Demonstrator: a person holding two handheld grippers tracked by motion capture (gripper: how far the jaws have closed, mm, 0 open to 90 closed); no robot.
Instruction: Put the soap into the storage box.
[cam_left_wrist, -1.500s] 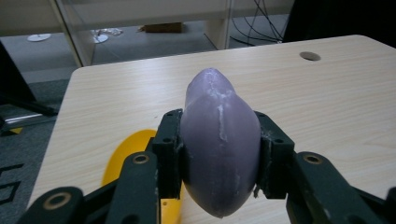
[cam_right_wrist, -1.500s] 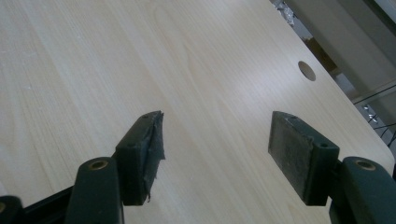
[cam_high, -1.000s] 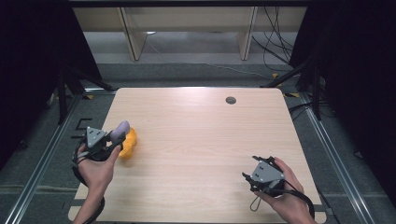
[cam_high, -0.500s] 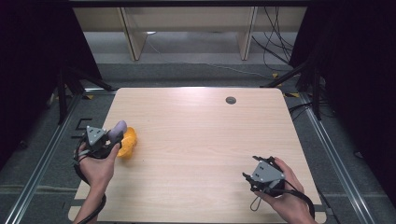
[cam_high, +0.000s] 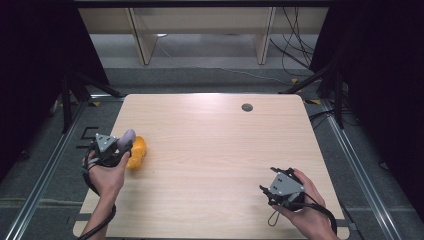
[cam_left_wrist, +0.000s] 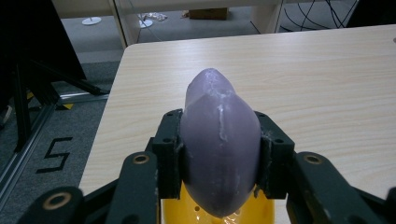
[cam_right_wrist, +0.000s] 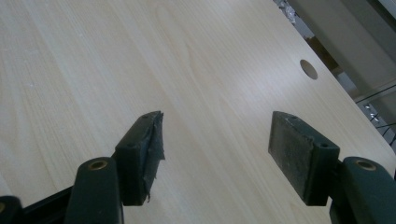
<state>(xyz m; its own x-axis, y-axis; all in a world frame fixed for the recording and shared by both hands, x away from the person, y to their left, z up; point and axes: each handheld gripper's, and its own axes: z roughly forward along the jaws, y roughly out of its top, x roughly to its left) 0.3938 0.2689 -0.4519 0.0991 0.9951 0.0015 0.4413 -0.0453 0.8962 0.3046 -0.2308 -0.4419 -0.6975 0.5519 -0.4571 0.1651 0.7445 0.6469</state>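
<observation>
A person stands at a pale wooden table (cam_high: 215, 150) with a hand-held gripper in each hand. The left gripper (cam_high: 116, 148), near the table's left edge, is clenched on a purple egg-shaped object (cam_left_wrist: 218, 144); both pads press its sides, and its long axis runs along the jaws, its tip pointing away from the hand. Directly beneath and just right of it sits an orange-yellow object (cam_high: 137, 152) on the table, seemingly touching or very close under the purple one. The right gripper (cam_right_wrist: 217, 154) rests near the table's front right corner, jaws released with nothing between them, well apart from both objects. The left hand is by far the nearer
</observation>
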